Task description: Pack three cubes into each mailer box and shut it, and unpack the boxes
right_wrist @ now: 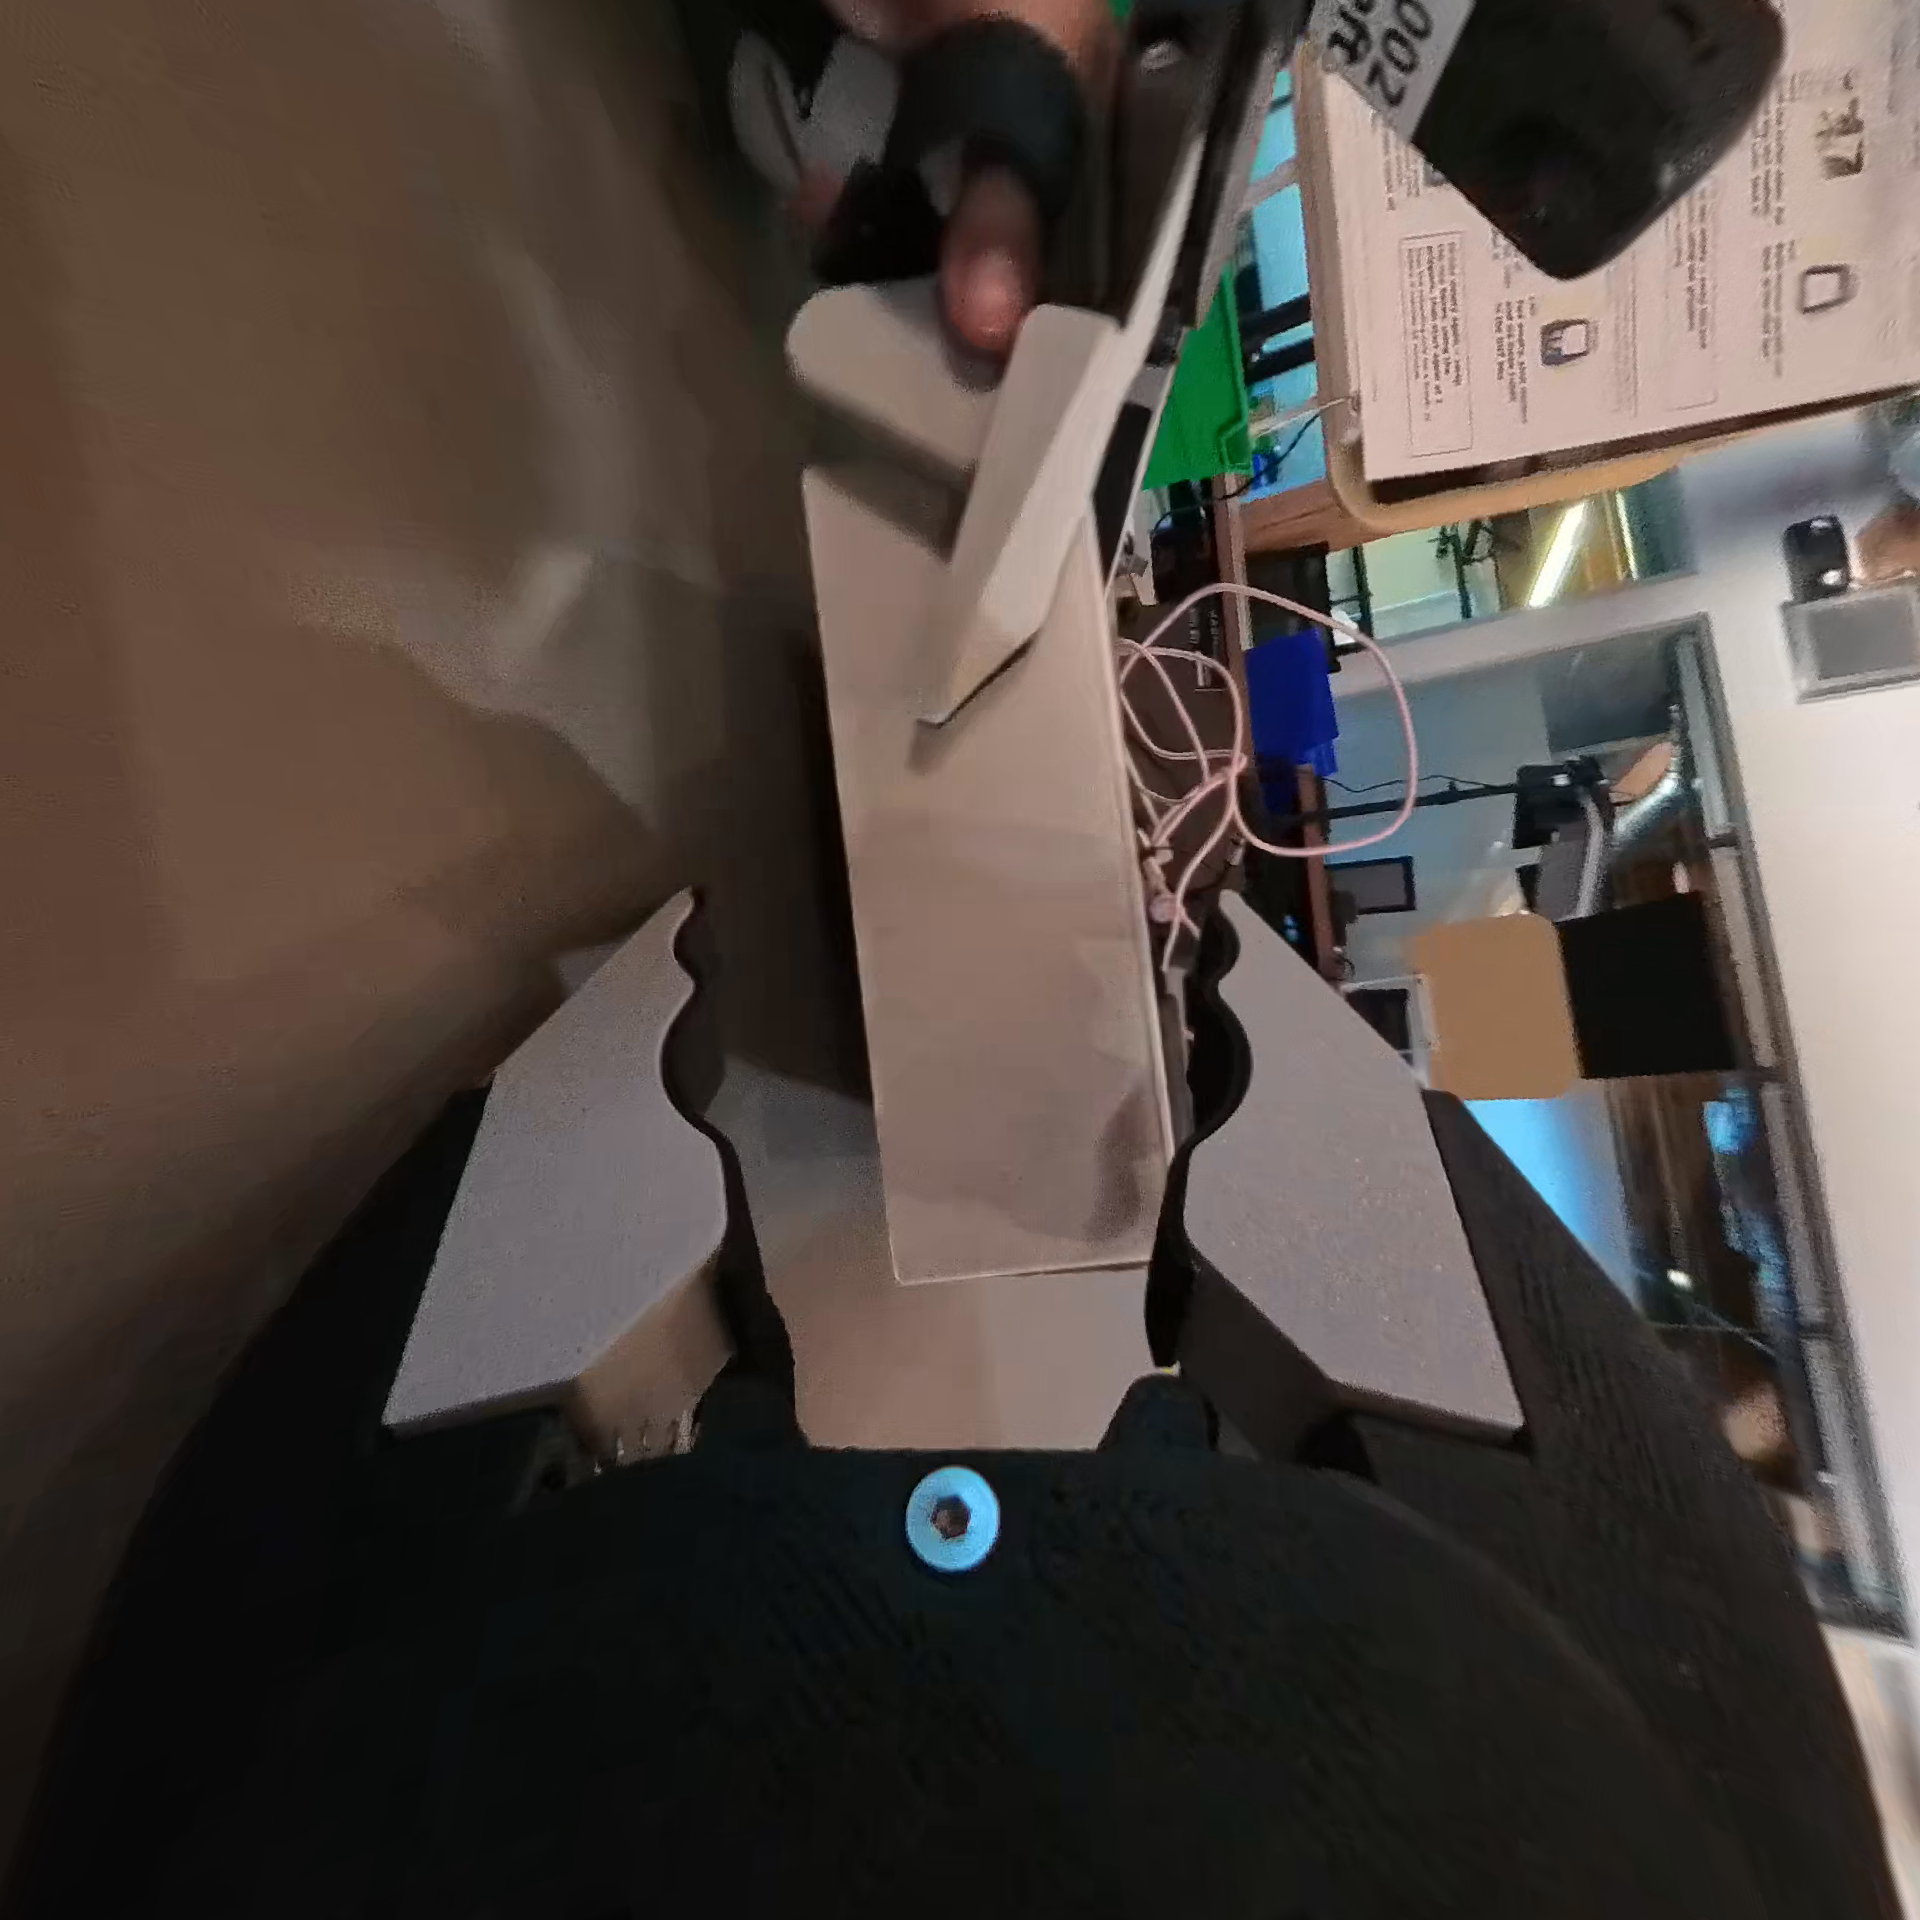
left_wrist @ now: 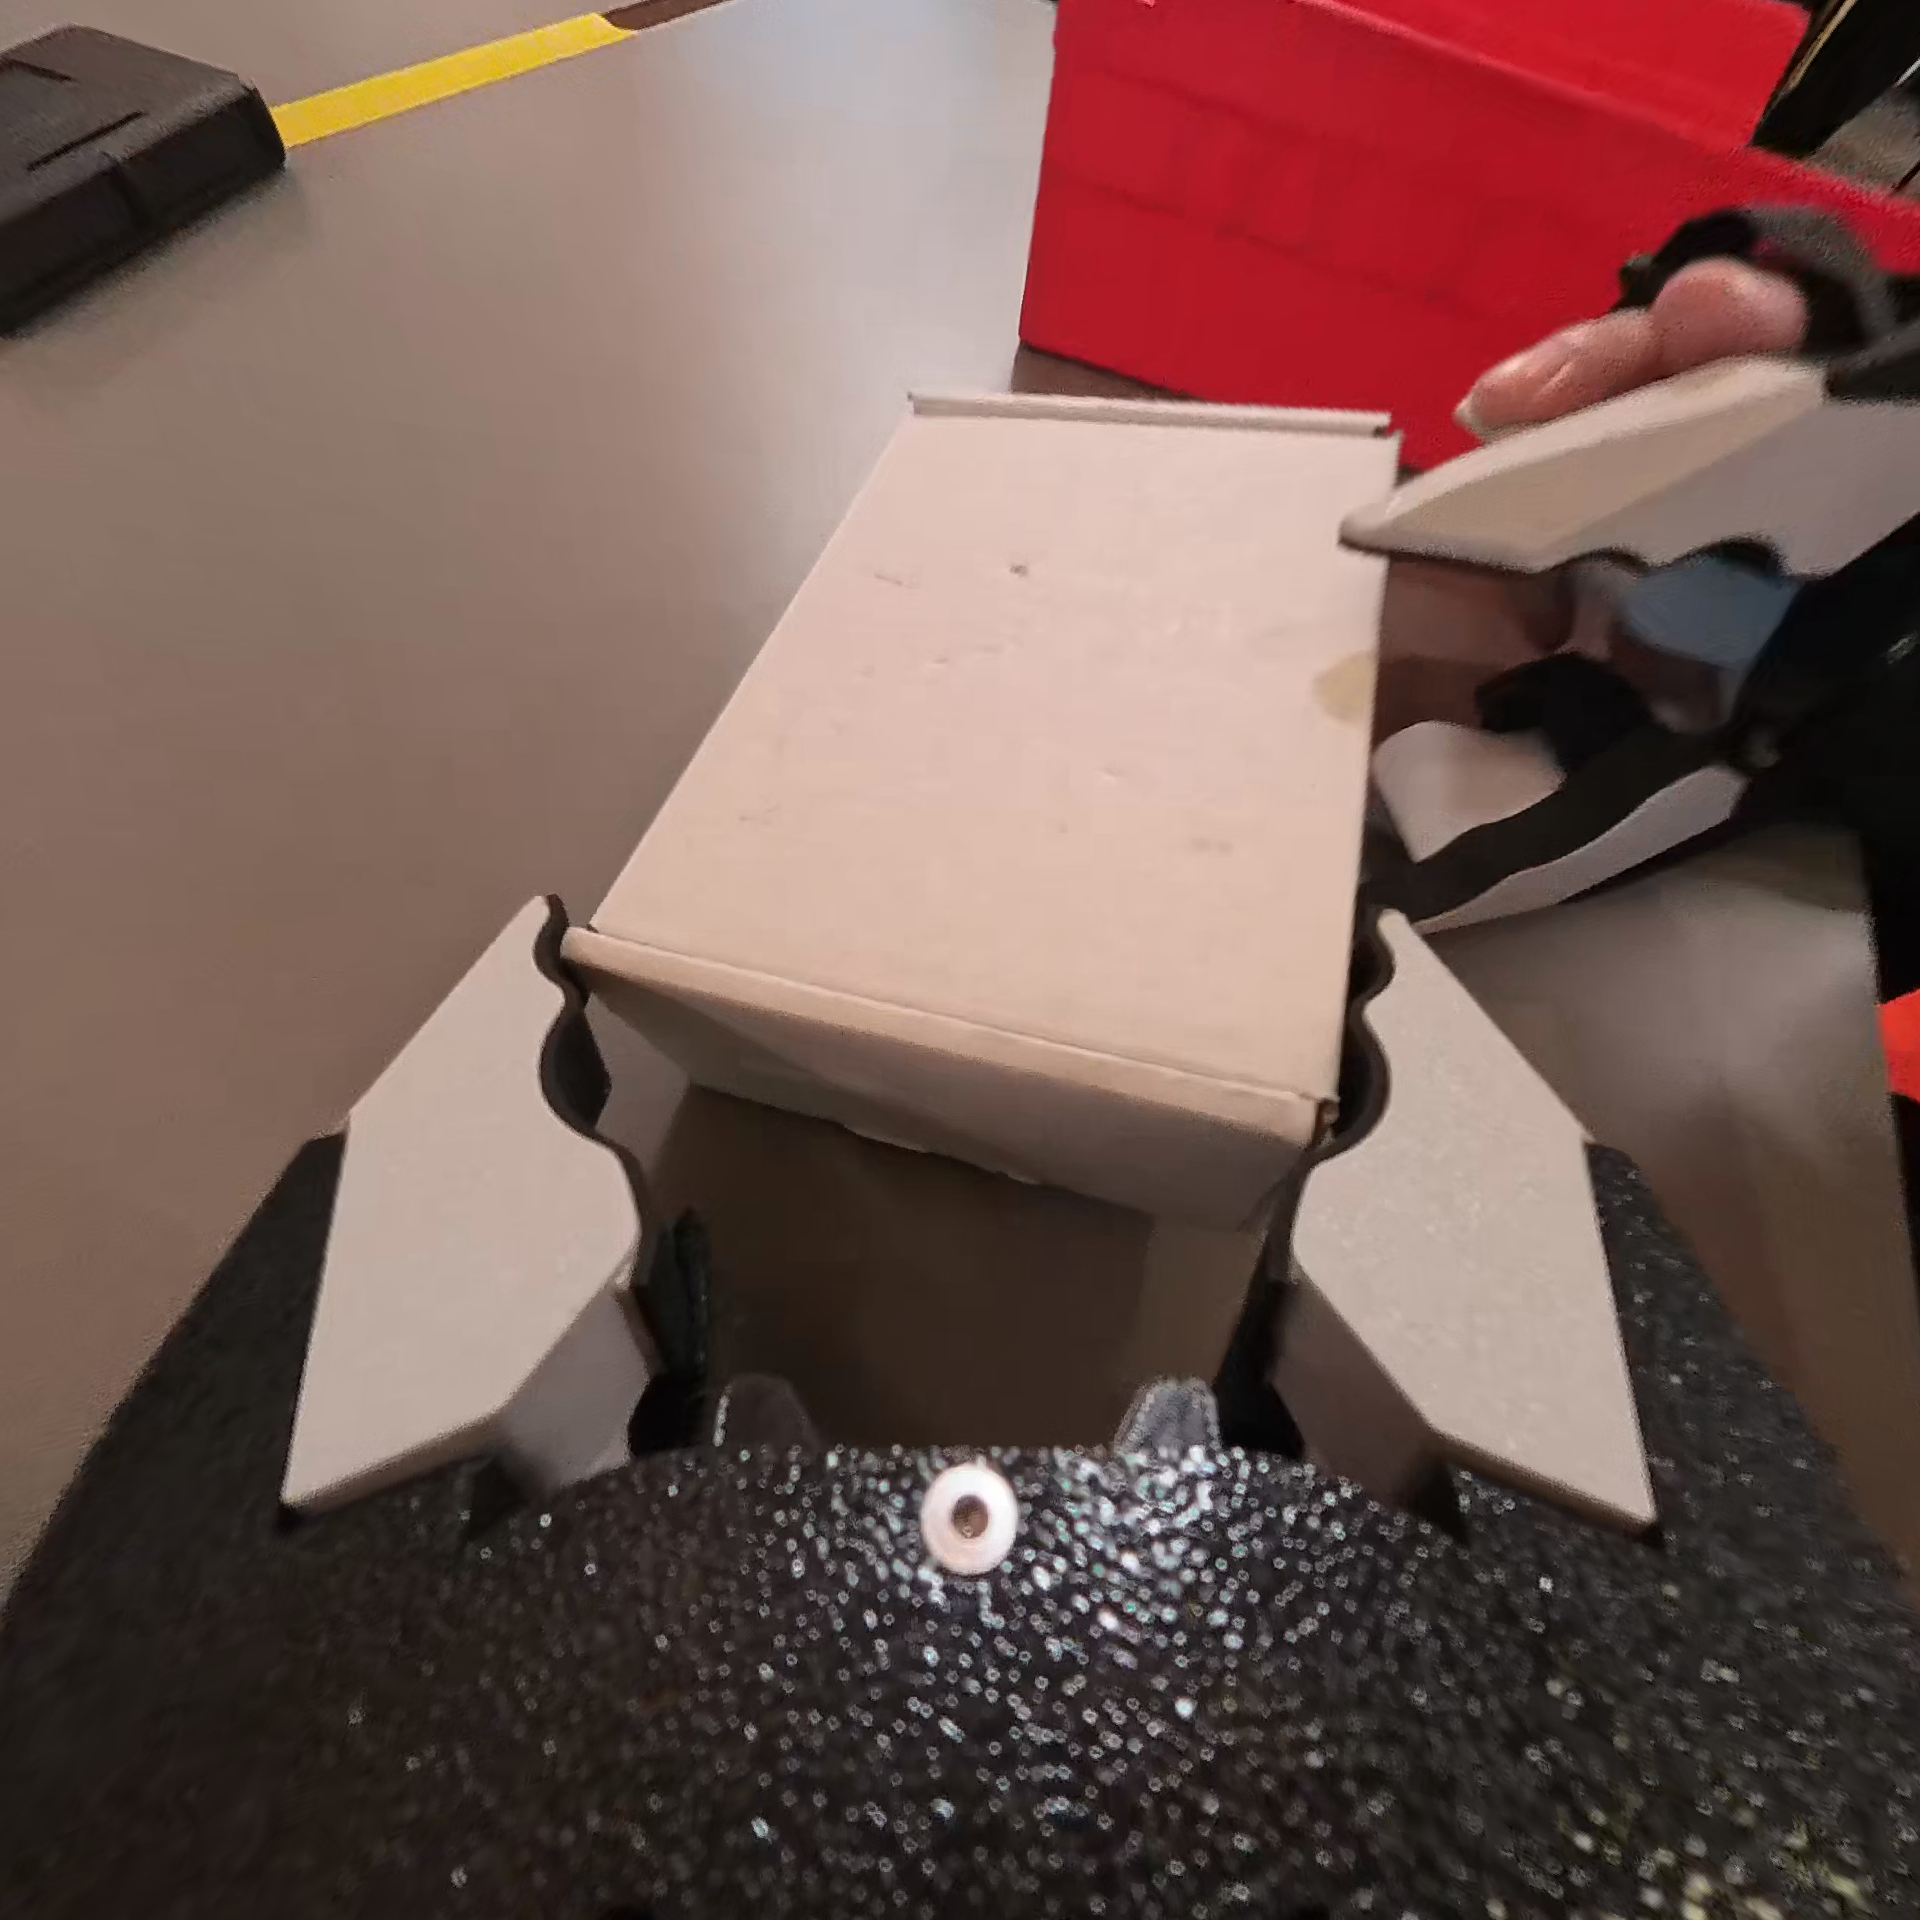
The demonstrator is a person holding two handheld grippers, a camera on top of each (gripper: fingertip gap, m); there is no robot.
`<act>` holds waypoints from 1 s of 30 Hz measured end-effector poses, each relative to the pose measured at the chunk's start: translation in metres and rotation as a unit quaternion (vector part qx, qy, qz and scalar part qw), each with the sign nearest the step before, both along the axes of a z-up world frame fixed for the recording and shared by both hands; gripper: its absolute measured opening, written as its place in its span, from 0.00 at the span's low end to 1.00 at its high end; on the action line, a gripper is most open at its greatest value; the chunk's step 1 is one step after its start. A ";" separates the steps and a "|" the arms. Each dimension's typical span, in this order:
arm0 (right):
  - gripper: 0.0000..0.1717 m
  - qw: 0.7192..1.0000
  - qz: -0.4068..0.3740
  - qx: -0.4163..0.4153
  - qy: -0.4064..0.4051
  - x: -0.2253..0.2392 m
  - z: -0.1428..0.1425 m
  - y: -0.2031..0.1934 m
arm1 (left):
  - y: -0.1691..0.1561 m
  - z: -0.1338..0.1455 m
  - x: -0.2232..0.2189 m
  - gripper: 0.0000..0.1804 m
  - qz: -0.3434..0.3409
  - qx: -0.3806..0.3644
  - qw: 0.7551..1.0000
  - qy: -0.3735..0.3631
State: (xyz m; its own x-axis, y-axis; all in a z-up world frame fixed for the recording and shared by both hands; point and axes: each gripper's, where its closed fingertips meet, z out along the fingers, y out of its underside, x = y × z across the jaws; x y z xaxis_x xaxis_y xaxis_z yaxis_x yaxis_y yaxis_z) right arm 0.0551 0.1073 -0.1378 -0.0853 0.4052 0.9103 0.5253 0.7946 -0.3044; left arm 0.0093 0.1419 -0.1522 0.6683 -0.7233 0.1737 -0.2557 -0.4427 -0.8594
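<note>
While jaws straddle mailer box point(left_wrist: 997, 727), left gripper point(left_wrist: 966, 997) level, clamped

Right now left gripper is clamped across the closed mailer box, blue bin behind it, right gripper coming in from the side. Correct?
One error: the bin behind the mailer box is red, not blue; the left wrist view shows it. The rest stands: the left gripper spans the closed box, pads against its two sides, and the right gripper reaches in from the side.
</note>
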 end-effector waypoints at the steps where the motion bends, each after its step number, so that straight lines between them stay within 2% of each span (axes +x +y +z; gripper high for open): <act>1: 0.53 1.000 -0.008 0.016 -0.006 -0.001 -0.001 0.003 | -0.001 0.002 0.001 0.78 -0.002 -0.006 1.000 -0.015; 5: 0.49 0.993 -0.077 0.083 -0.021 0.005 -0.001 0.028 | -0.007 0.009 0.008 0.78 -0.021 -0.020 0.997 -0.067; 6: 0.43 0.990 -0.090 0.103 -0.015 0.007 0.004 0.033 | -0.007 0.010 0.010 0.78 -0.021 -0.012 0.997 -0.069; 7: 0.39 0.989 -0.093 0.111 -0.014 0.009 0.006 0.034 | -0.008 0.009 0.012 0.78 -0.026 -0.004 0.998 -0.065; 9: 0.39 0.992 -0.099 0.084 -0.004 0.013 0.007 0.035 | -0.013 0.010 0.018 0.82 -0.049 0.024 0.997 -0.054; 11: 0.39 0.993 -0.108 0.049 0.015 0.019 0.011 0.039 | -0.017 0.018 0.022 0.86 -0.068 0.085 0.994 -0.030; 13: 0.39 0.992 -0.119 0.008 0.038 0.026 0.015 0.043 | -0.021 0.023 0.023 0.87 -0.088 0.183 0.979 0.024; 15: 0.39 0.992 -0.115 -0.025 0.051 0.032 0.017 0.045 | -0.018 0.027 0.021 0.79 -0.083 0.267 0.958 0.067; 18: 0.39 0.992 -0.110 -0.035 0.053 0.034 0.017 0.044 | -0.013 0.030 0.021 0.72 -0.069 0.317 0.941 0.093; 21: 0.38 0.993 -0.096 -0.038 0.049 0.030 0.016 0.039 | -0.020 0.034 0.030 0.66 -0.089 0.363 0.921 0.112; 23: 0.38 0.994 -0.095 -0.033 0.043 0.030 0.015 0.038 | -0.016 0.033 0.031 0.59 -0.080 0.403 0.898 0.157; 25: 0.39 0.994 -0.095 -0.033 0.041 0.031 0.014 0.038 | -0.010 0.033 0.024 0.46 -0.062 0.436 0.876 0.198; 27: 0.40 0.994 -0.085 -0.049 0.049 0.028 0.017 0.033 | -0.011 0.026 0.023 0.44 -0.078 0.423 0.880 0.199; 30: 0.45 0.994 -0.044 -0.067 0.074 0.022 0.026 0.018 | -0.014 0.016 0.025 0.43 -0.100 0.382 0.901 0.181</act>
